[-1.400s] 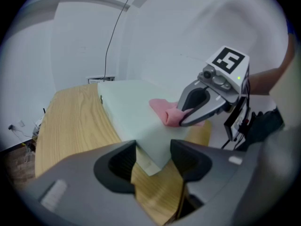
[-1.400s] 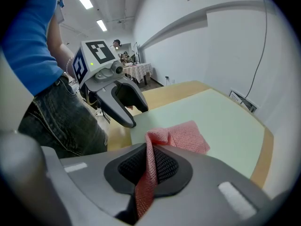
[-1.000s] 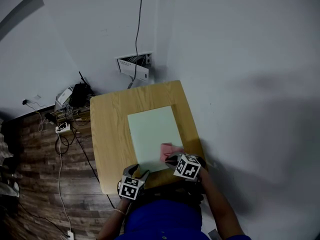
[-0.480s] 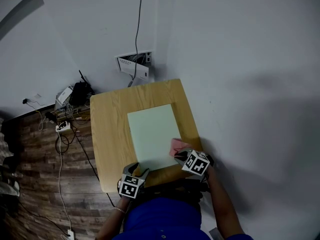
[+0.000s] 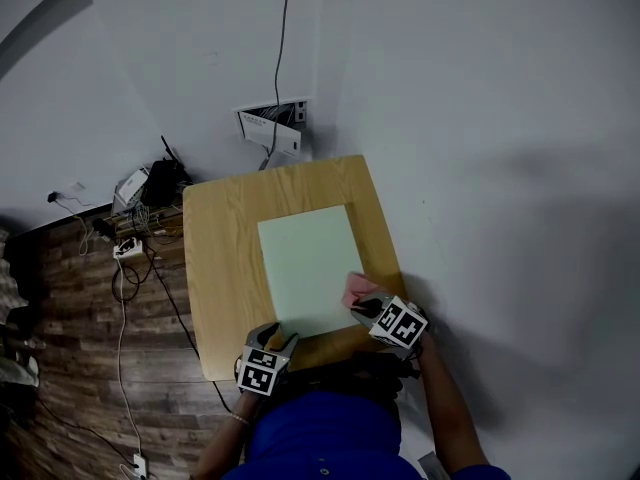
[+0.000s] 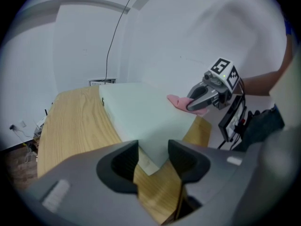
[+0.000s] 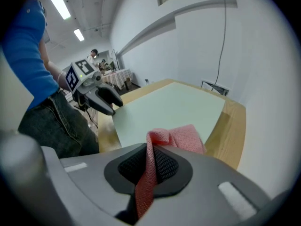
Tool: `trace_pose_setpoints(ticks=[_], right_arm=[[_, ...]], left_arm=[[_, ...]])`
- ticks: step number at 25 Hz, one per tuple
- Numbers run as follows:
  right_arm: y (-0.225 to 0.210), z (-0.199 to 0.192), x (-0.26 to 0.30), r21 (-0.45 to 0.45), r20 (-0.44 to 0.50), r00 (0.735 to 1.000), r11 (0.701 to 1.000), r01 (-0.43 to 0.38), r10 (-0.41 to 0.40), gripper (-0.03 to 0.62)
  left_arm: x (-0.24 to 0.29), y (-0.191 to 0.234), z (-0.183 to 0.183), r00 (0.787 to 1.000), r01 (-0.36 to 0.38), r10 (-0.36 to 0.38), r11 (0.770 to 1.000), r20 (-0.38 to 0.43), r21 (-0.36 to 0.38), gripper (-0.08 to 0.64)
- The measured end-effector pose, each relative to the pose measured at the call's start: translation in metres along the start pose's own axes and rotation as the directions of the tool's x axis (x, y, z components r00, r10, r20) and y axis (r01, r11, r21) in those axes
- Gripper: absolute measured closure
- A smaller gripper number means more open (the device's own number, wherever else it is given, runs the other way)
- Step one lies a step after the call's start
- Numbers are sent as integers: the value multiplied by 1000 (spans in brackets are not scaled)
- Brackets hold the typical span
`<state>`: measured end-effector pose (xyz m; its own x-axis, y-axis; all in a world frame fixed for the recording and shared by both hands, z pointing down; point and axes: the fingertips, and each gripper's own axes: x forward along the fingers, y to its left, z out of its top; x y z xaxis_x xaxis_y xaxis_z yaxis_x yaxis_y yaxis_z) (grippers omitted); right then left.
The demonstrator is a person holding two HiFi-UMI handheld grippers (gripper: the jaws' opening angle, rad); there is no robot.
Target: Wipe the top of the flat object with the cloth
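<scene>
Wall (image 5: pixel 480 88): plain white, behind and to the right of the table; a thin cable (image 5: pixel 283 38) runs down it to a white socket plate (image 5: pixel 272 126) just above the table's far edge.
Floor (image 5: pixel 70 368): dark wood planks at the left, with a tangle of cords and plugs (image 5: pixel 130 248) beside the table.
Table (image 5: pixel 225 268): light wood, square top with rounded corners.
Person: blue top (image 5: pixel 320 438) at the table's near edge, with a gripper in each hand.
Board (image 5: pixel 310 268): pale green, flat on the middle of the table, bare wood showing all round it.
Left gripper (image 5: pixel 277 339): at the board's near left corner; its jaws stand apart, that corner lies between them, and they grip nothing (image 6: pixel 153 155).
Right gripper (image 5: pixel 362 303): at the board's right edge near the near corner, jaws closed tight on the cloth (image 7: pixel 149 161).
Cloth (image 5: pixel 357 289): pink mesh weave, pinched at one end; its free end (image 7: pixel 186 138) lies on the board's right edge.
Markings: black-and-white square code patterns on the gripper cubes, left (image 5: pixel 260 373) and right (image 5: pixel 401 325); no words can be read.
</scene>
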<state>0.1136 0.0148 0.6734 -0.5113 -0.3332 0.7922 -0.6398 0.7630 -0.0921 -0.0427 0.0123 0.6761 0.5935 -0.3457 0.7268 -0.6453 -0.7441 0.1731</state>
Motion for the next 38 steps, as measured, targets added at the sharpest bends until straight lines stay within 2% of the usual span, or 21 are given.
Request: trace_pose_setpoints(ticks=[3,5,8,13,18,23,30,38], right_arm=[[-3,20,-19,95,130,991,995,21,-34,574],[-4,36,-34,120,208,976,992,41,-65,574],[-4,52,-49,108,272,959,993,54,-82,574],[-4,69,-68,77,322,942,995,71,-92,573],[0,107,-93,99,454,880,990,103,-137,572],[7,140,-118,84,532,830,986,147,-169,572],[9,186,-148,109,632,734,966,236,-251,572],[12,209,-153,138,647,692,942,305,-319,572]], left_arm=[[-14,2,11,998,-16,17,1000,65,-11,395],[-26,5,21,993,-28,31,999,116,-25,408],[-38,11,36,981,-41,50,998,186,-51,439],[-58,20,63,951,-69,86,995,297,-66,499],[-79,24,88,909,-86,115,992,401,-90,557],[-96,25,115,866,-82,130,989,482,-120,558],[-130,16,170,779,-89,131,991,614,-98,558],[-153,-2,216,706,-77,106,994,701,-73,557]])
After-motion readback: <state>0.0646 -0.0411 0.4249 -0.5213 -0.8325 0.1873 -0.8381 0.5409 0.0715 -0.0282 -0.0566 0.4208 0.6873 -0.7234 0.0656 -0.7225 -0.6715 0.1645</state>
